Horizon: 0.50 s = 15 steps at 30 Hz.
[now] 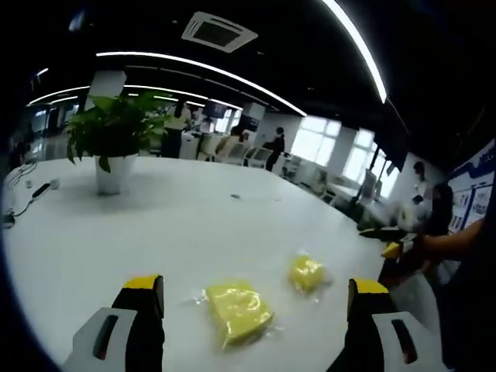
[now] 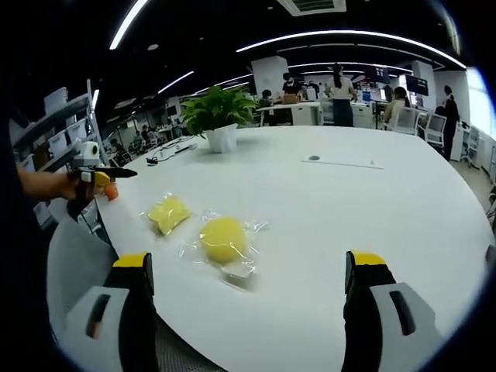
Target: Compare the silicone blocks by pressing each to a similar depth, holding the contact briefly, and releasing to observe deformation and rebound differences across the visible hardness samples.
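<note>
Two yellow silicone blocks in clear wrappers lie on the white table (image 1: 155, 225). In the left gripper view the larger block (image 1: 236, 311) sits just beyond my left gripper (image 1: 256, 287), whose jaws stand wide apart and empty above it. The smaller block (image 1: 306, 271) lies further right. My right gripper (image 1: 391, 244) comes in at the right edge, held by a hand. In the right gripper view my right gripper (image 2: 248, 262) is open and empty over the table (image 2: 349, 201), with the rounded block (image 2: 223, 239) ahead and the flat block (image 2: 168, 212) to its left. The left gripper (image 2: 105, 182) hovers at the left.
A potted plant (image 1: 116, 132) (image 2: 219, 112) stands further back on the table. Cables and a small device (image 1: 35, 190) lie near the far left edge. The table's curved edge (image 2: 101, 225) runs close to the blocks. Desks, chairs and people (image 2: 341, 93) fill the office behind.
</note>
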### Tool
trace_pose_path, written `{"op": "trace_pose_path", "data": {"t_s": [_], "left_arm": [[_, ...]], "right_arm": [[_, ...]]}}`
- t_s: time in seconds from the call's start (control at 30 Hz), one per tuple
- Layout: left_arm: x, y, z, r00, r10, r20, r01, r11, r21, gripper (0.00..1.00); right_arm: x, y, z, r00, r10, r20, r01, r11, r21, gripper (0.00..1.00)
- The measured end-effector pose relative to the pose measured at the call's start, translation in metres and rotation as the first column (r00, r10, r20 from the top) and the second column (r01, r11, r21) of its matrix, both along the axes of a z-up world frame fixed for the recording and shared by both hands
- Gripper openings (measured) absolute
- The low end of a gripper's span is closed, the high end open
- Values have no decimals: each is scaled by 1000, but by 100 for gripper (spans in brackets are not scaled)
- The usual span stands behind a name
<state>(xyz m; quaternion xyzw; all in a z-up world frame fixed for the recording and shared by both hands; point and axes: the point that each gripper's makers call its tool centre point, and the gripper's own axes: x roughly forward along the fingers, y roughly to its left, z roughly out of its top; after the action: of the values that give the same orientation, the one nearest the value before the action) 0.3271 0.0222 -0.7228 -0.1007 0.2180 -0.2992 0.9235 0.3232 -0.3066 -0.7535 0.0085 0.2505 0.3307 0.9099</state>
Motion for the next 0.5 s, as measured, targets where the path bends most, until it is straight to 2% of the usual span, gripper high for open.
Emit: {"op": "trace_pose_path", "data": {"t_s": [0.13, 0.33, 0.43, 0.5], "left_arm": [[11, -20, -4, 1000, -24, -15, 24, 1000, 0, 100], [30, -57, -17, 995, -70, -76, 69, 997, -14, 100], [39, -75, -24, 987, -70, -143, 58, 995, -85, 100], [47, -82, -27, 985, -68, -156, 52, 993, -108, 100]], "right_arm": [[3, -2, -3, 1000, -2, -7, 2, 1000, 9, 96], [4, -2, -5, 1000, 5, -18, -5, 1000, 24, 96], [4, -2, -8, 1000, 8, -16, -8, 1000, 25, 96], [2, -1, -11, 1000, 4, -29, -3, 999, 33, 96]]}}
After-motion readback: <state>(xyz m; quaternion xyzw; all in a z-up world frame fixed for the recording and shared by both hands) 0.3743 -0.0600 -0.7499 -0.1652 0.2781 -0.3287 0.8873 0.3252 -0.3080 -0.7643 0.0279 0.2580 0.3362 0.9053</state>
